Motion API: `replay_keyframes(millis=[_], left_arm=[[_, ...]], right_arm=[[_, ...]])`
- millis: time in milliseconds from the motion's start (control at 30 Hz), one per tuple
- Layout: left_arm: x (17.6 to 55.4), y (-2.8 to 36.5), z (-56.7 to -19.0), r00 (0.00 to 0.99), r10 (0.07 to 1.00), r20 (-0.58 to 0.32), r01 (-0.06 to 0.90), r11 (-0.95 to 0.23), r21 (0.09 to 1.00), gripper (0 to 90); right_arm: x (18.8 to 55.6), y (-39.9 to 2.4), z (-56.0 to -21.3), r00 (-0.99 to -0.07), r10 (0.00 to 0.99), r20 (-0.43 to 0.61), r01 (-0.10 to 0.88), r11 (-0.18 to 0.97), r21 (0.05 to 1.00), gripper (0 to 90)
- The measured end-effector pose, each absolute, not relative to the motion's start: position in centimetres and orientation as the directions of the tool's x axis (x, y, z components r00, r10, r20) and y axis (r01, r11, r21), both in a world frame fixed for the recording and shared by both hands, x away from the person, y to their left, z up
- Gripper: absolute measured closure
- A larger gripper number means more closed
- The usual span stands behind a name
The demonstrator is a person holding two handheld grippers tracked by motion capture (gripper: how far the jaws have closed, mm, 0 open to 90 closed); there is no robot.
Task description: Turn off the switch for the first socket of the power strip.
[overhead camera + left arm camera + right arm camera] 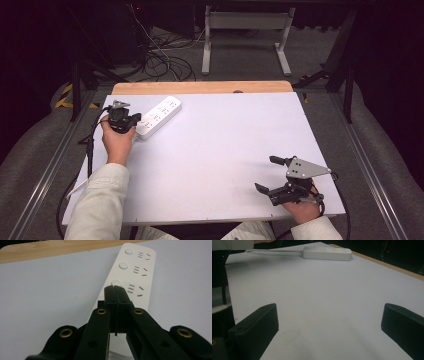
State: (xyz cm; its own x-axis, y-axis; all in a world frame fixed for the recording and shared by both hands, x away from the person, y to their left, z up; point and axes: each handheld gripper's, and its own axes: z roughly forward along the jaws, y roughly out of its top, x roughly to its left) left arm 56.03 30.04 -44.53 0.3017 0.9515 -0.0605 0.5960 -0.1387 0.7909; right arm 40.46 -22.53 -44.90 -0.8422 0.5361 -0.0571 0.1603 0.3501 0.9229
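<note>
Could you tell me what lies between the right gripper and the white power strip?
Nothing: only bare white table separates the right gripper from the power strip, as the high view shows.

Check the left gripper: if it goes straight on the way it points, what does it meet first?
The left gripper, jaws shut, points at the white power strip. Its tip sits right at the third round button, so that comes first, though contact can't be judged.

No readable text or brand, power strip (135, 275) faces apparently unmarked, only socket slots and buttons
</note>
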Motion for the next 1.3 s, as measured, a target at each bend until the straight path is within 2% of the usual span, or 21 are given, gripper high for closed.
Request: replay_keyframes(millis=[567,1000,1300], left_arm=[[57.1,29.6,-46.2,0.302,0.953,-0.035,0.627,-0.171,0.760,90.0],[57.4,29.8,-46.5,0.291,0.956,-0.032,0.611,-0.160,0.775,90.0],[57.5,29.6,-46.7,0.299,0.954,0.002,0.606,-0.192,0.772,90.0]], right_arm=[[40.4,-22.6,-44.9,-0.845,0.532,-0.054,0.160,0.347,0.924,1.7],[40.4,-22.6,-44.9,-0.848,0.527,-0.052,0.159,0.347,0.924,1.6],[40.4,-22.6,-45.0,-0.849,0.525,-0.052,0.159,0.349,0.924,1.6]])
